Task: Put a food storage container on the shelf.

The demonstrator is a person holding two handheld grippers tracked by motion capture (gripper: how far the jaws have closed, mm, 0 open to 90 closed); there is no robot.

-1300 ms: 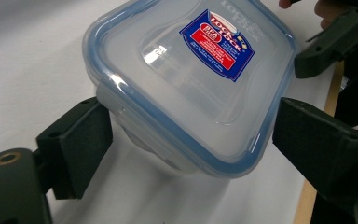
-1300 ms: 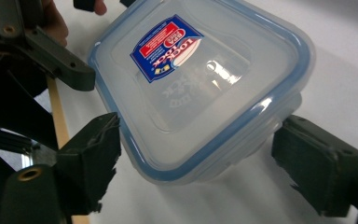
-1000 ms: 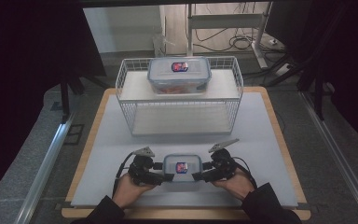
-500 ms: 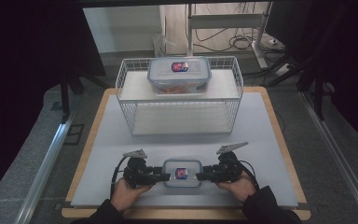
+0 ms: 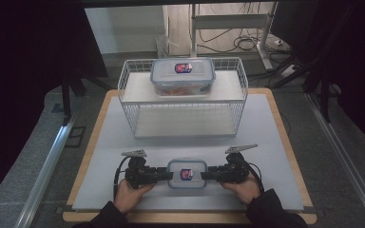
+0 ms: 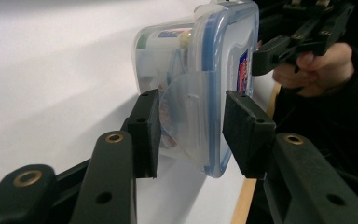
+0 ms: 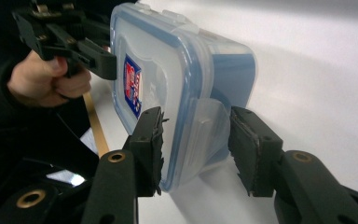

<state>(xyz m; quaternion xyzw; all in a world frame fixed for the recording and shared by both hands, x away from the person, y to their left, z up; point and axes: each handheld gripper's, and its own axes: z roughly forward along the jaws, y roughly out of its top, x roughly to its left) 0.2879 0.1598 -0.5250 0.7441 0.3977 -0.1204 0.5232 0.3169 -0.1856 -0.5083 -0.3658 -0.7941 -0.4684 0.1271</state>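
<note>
A small clear food container (image 5: 186, 173) with a blue-rimmed lid and a red-and-blue label lies on the white mat near the front edge. My left gripper (image 5: 170, 175) meets its left end and my right gripper (image 5: 203, 175) its right end, both lying level. In the left gripper view, the left gripper (image 6: 191, 133) has just been closing, and its pads now press the container (image 6: 200, 56) at the end latch flap. In the right gripper view, the right gripper (image 7: 196, 149) has closed the same way on the opposite flap of the container (image 7: 158, 60).
A white wire rack (image 5: 128, 109) stands at the back of the mat, and a larger clear lidded container (image 5: 183, 76) rests on its top shelf. The wooden table edge (image 5: 285, 137) frames the mat. Dark frames and cables lie beyond the table.
Both grippers swung from angled to level and in line with the small container, and their jaws closed onto its two ends. The container itself hardly shifted.
</note>
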